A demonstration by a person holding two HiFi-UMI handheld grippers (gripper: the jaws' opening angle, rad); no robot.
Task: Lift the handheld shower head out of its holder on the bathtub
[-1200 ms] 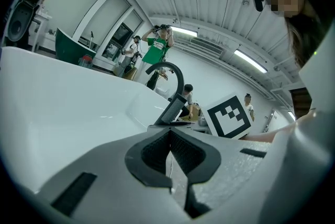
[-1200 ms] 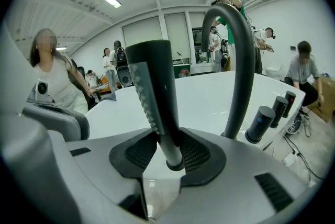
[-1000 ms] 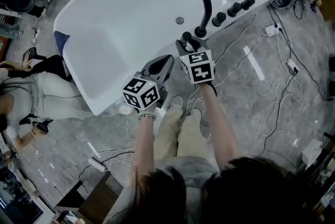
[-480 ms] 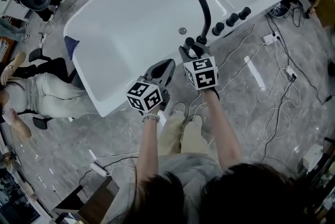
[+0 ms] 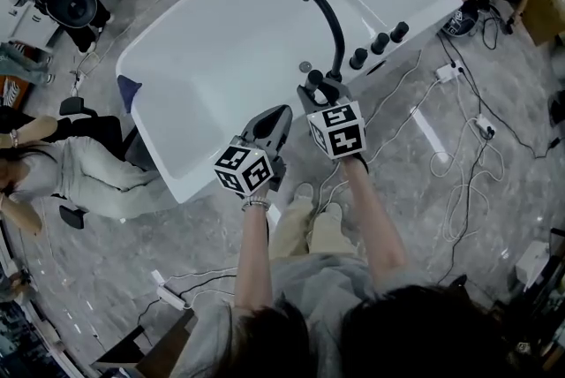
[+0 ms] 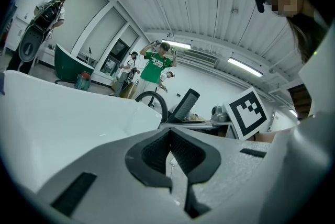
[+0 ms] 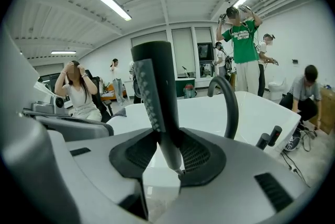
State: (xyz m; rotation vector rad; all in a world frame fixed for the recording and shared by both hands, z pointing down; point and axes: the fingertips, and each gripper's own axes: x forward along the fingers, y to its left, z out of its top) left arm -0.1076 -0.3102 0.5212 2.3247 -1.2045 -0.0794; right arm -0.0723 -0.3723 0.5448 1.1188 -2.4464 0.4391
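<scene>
The grey floor (image 5: pixel 132 253) holds the tub (image 5: pixel 221 49) (big, white) past the right claw (image 5: pixel 320 92); cords (image 5: pixel 460 191), maybe wires, lie right of it.

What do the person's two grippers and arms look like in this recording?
The left gripper and right gripper have light grey, wedge-shaped bodies. Black textured pads line a curved notch between the jaws. Each gripper carries a white cube printed with black square markers. The person wears a grey short-sleeved shirt and a thin bracelet on the left wrist.
</scene>
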